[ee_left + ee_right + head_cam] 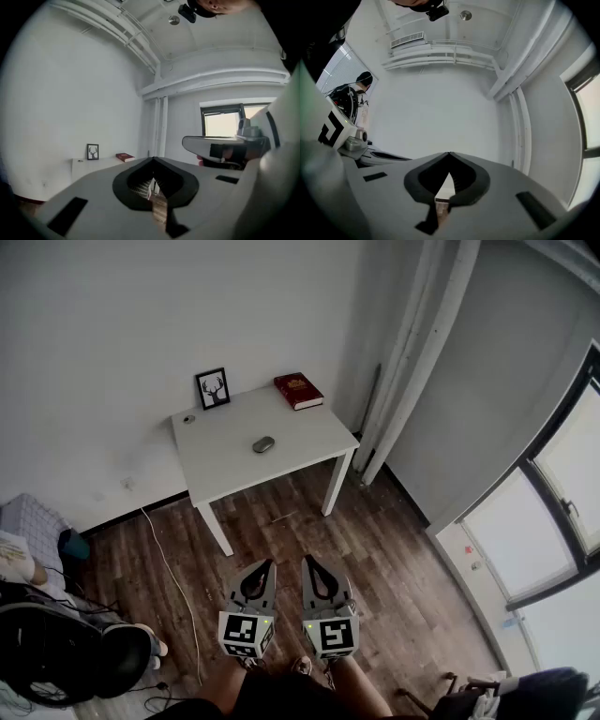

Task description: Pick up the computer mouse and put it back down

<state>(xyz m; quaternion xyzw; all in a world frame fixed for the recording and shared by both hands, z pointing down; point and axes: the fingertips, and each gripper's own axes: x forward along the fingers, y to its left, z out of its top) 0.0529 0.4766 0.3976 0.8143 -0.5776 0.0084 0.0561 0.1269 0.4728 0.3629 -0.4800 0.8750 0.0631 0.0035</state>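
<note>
Head view: mouse (pixel 263 444) centred on table (pixel 225 465); left gripper (pixel 266 564), right gripper (pixel 309 562) distant, jaws closed.

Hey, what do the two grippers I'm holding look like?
The left gripper and right gripper match. Each has a grey wedge-shaped body tapering to a tip, a black-lined teardrop opening behind the jaws, and black-and-white square markers on its cube-shaped rear end.
</note>
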